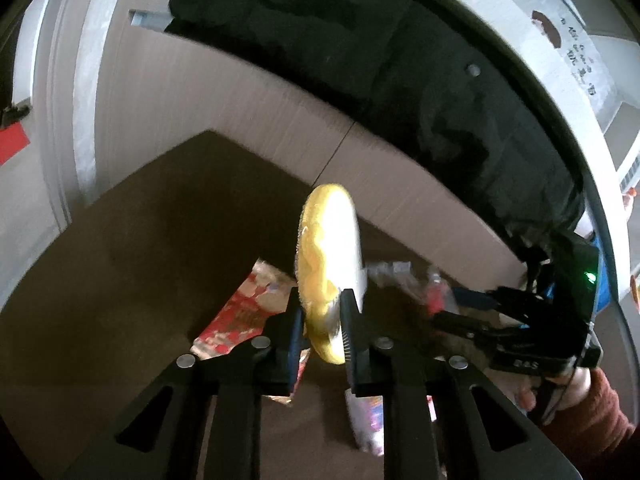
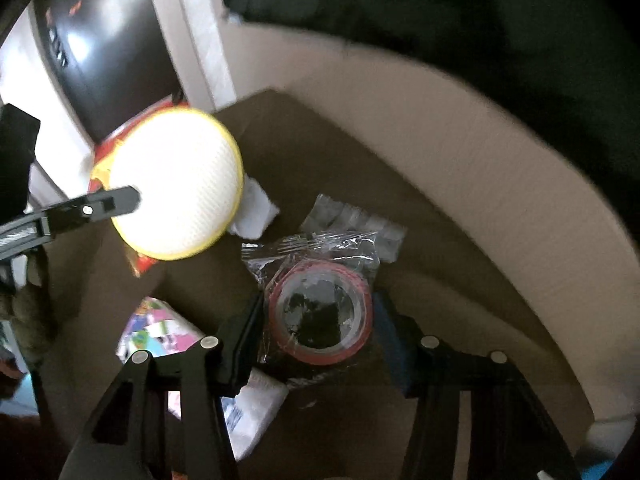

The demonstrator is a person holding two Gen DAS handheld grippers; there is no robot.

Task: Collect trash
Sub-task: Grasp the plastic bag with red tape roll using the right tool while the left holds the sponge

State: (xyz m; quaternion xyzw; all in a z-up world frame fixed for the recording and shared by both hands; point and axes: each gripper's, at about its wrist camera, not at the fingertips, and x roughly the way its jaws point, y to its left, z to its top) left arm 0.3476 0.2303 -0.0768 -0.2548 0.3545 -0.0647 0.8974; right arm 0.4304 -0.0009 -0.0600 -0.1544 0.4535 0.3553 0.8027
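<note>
Two grippers hang over an open cardboard box [image 2: 500,184] beside a white wall [image 1: 86,80]. The left gripper [image 1: 322,320] has its jaws clenched on a yellow-rimmed lid [image 1: 330,264]. The right gripper [image 2: 320,344] has its jaws spread around a red-rimmed cup [image 2: 320,316] amid wrappers [image 2: 160,332] on the box floor.

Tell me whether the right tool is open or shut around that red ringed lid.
Open. In the right wrist view the right tool has its fingers either side of the red ringed lid, with a visible gap at each finger, not clamped.
</note>
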